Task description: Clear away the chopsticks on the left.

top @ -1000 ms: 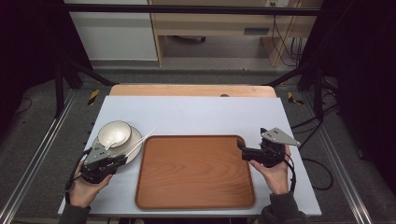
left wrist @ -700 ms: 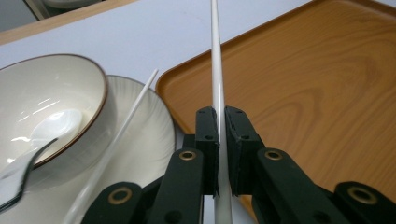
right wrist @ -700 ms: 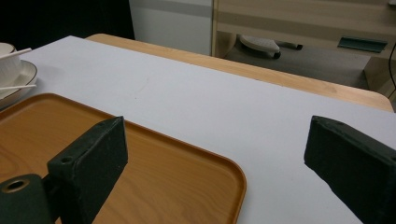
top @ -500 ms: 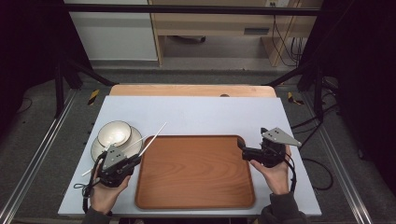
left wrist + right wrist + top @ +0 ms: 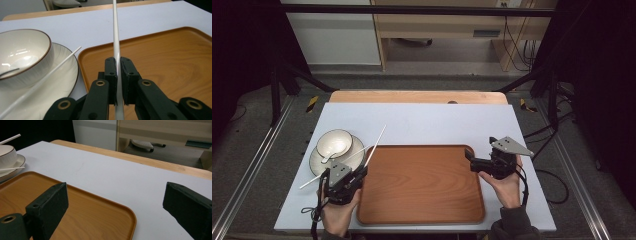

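Up close — white chopstick [image 5: 116, 47] — thin, glossy, straight.

A long, thin white chopstick [image 5: 116, 50] is pinched between the closed jaws of the left gripper [image 5: 116, 75], running straight forward from between the pads and rising slightly toward its far tip. In the high view the chopstick [image 5: 376, 145] slants up and away from the left gripper [image 5: 357, 175], past the tray's near-left corner. A second white chopstick [image 5: 42, 82] lies just left of the gripper, resting across the plate rim
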`<state>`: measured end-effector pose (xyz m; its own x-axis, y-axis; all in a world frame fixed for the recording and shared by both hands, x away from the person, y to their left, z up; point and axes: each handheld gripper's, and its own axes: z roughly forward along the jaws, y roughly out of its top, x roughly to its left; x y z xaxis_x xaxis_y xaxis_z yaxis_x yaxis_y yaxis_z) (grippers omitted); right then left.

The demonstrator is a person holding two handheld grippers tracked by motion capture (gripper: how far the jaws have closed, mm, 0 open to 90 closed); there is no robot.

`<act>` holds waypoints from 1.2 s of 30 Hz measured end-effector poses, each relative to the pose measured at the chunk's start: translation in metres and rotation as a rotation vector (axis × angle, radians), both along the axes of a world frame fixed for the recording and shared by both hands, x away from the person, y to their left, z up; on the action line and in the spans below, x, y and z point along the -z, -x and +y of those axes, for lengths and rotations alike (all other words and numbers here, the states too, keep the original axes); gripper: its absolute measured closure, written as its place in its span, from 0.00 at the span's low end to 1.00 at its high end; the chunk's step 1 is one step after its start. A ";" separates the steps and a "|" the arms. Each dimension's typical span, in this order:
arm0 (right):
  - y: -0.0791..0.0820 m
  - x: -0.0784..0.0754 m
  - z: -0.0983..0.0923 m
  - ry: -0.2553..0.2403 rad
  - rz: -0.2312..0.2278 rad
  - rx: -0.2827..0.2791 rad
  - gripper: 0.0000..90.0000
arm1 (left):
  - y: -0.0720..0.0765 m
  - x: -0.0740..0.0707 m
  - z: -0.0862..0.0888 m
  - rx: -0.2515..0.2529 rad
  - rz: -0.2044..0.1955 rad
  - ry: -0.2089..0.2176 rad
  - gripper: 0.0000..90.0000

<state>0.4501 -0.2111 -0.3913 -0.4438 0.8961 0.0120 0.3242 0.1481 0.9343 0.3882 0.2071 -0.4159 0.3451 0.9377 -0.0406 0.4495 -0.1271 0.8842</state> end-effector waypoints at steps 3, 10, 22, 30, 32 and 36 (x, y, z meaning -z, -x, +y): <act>0.000 0.000 0.001 0.000 -0.002 -0.004 0.07 | 0.003 0.009 -0.007 -0.030 0.005 0.024 0.93; 0.000 0.001 0.000 -0.002 0.000 -0.006 0.07 | 0.008 0.027 -0.020 -0.079 0.037 0.042 0.93; -0.001 0.001 0.001 0.000 0.004 -0.007 0.07 | 0.013 0.050 -0.021 -0.134 0.096 0.046 0.93; -0.001 0.003 0.002 0.006 0.009 -0.009 0.07 | 0.011 0.060 -0.021 -0.138 0.153 0.020 0.93; -0.001 0.003 0.002 0.006 0.009 -0.008 0.07 | 0.010 0.061 -0.021 -0.139 0.157 0.018 0.93; -0.002 0.004 0.002 0.007 0.010 -0.008 0.07 | 0.007 0.066 -0.020 -0.145 0.194 0.008 0.93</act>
